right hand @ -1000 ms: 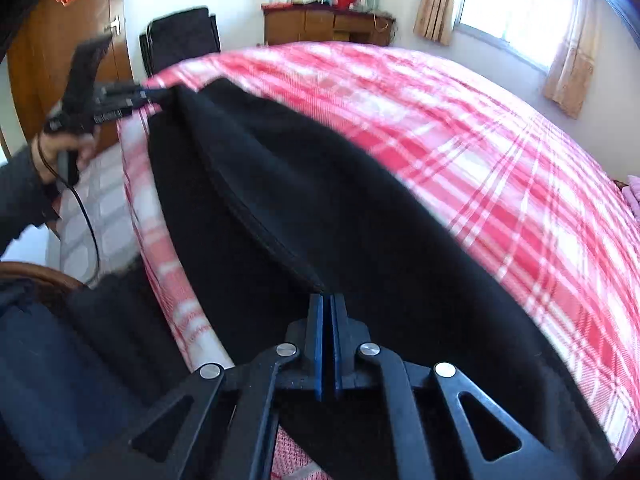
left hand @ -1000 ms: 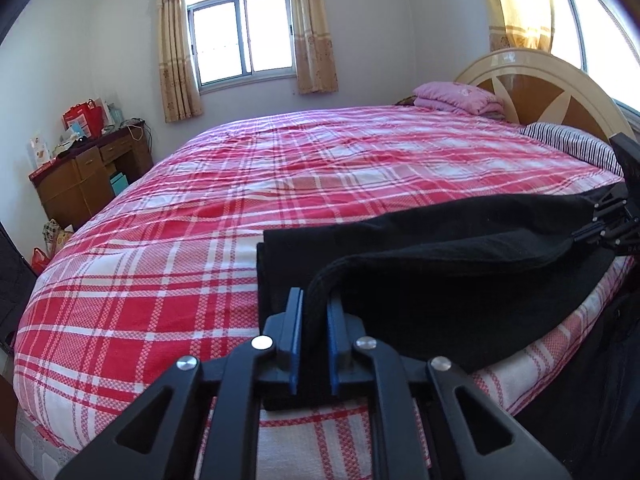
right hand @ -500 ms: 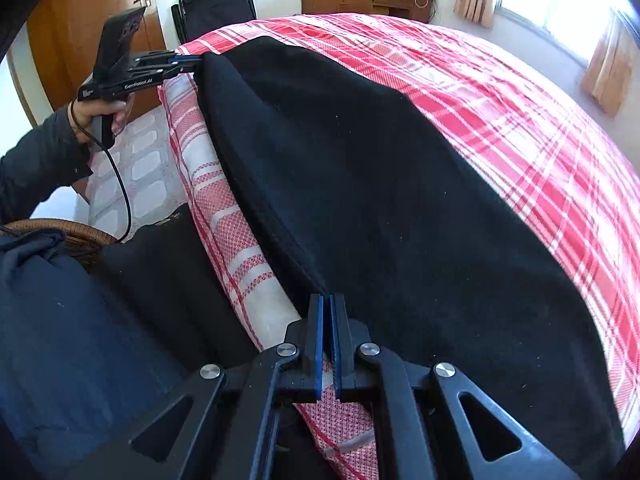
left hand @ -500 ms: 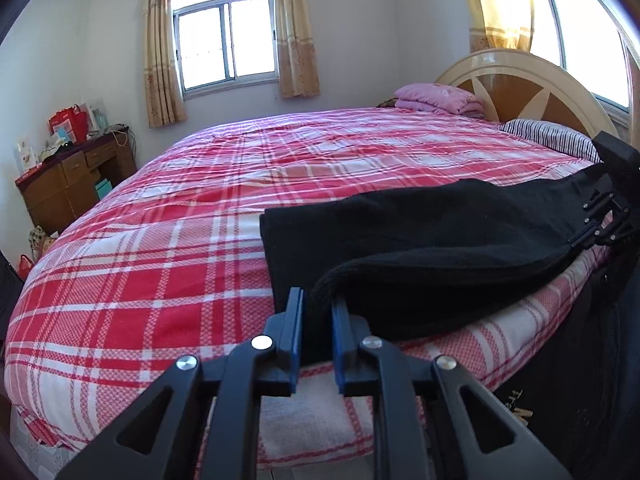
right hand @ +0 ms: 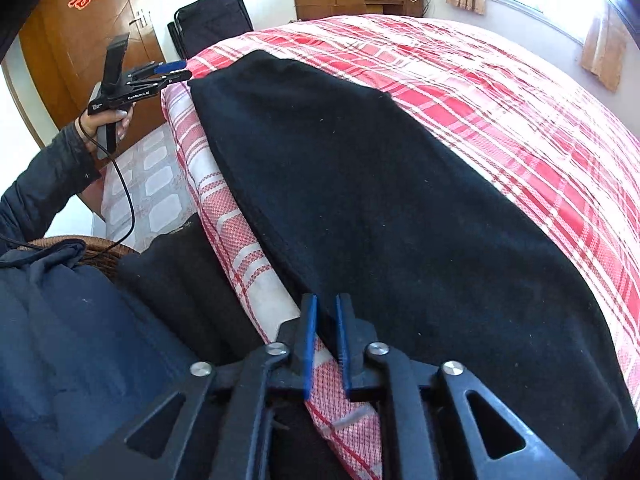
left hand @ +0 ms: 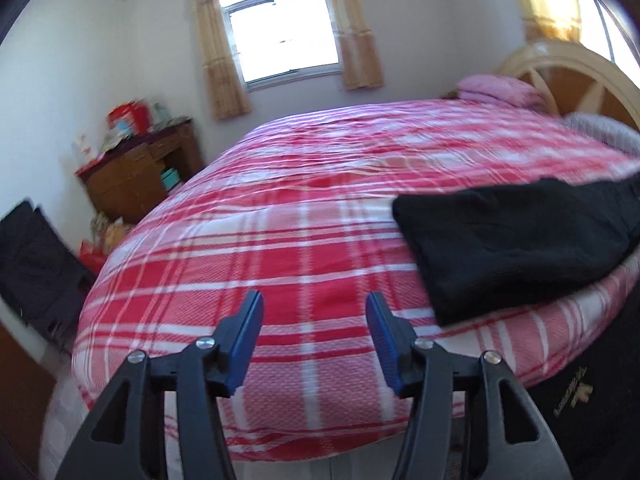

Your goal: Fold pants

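Note:
The black pants [right hand: 392, 200] lie flat along the near edge of the red plaid bed [right hand: 520, 92], folded lengthwise. In the left wrist view they [left hand: 512, 240] lie to the right of my left gripper [left hand: 314, 308], which is wide open, empty and clear of the cloth. That gripper also shows in the right wrist view [right hand: 170, 72], just off the pants' far end. My right gripper [right hand: 325, 308] is slightly open at the pants' near edge; its jaws stand apart with a narrow gap and hold nothing.
A wooden dresser [left hand: 136, 176] with clutter stands by the far wall. A black folding chair [right hand: 212, 16] stands by the bed's foot. A wicker basket with dark clothes [right hand: 60, 300] sits on the floor beside me. Pink folded cloth [left hand: 500, 88] lies near the headboard.
Both grippers have let go of the pants. The left one opened wide and swung left, away from the cloth. The right one opened slightly. The pants now lie flat on the bed.

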Available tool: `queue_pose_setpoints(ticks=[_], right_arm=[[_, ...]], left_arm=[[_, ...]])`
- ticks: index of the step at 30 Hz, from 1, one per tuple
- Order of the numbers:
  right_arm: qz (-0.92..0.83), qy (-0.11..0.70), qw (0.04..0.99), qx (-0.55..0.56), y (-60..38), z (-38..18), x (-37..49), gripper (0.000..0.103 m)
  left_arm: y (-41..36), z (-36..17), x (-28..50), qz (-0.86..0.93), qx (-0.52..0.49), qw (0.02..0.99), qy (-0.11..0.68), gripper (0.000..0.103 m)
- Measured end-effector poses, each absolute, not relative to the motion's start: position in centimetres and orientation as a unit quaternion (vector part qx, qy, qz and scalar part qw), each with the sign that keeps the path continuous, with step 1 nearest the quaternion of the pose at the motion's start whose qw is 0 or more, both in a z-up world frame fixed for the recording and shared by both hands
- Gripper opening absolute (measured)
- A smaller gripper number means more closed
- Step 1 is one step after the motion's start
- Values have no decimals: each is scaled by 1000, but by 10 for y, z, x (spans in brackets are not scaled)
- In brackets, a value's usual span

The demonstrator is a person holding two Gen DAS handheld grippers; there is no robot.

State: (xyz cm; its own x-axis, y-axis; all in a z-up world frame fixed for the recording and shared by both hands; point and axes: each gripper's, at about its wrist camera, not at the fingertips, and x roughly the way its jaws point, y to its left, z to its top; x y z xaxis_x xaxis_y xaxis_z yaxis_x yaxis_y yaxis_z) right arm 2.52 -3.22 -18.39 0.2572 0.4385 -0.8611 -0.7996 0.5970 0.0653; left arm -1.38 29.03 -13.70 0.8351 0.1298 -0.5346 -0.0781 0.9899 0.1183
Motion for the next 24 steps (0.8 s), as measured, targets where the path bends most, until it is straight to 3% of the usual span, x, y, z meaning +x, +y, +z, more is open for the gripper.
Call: queue_pose_setpoints(ticks=[5, 8, 15, 17, 21, 24], right_arm=[[398, 456, 775, -183, -42, -178, 27, 17], [387, 456, 782, -176, -48, -178, 30, 17], [337, 462, 804, -163, -76, -179, 34, 19], [318, 460, 815, -152, -95, -171, 32, 21], [256, 443, 852, -110, -161, -142, 21, 40], [192, 422, 883, -75, -213, -117, 5, 40]], left_arm=[[250, -116, -6, 2, 52, 968, 247, 57], [212, -107, 11, -51, 48, 968, 240, 67], [152, -166, 44, -88, 115, 929, 340, 67], [150, -165, 41, -91, 115, 931, 334, 68], [141, -135, 45, -114, 99, 934, 324, 68], [110, -111, 54, -153, 106, 937, 296, 69]])
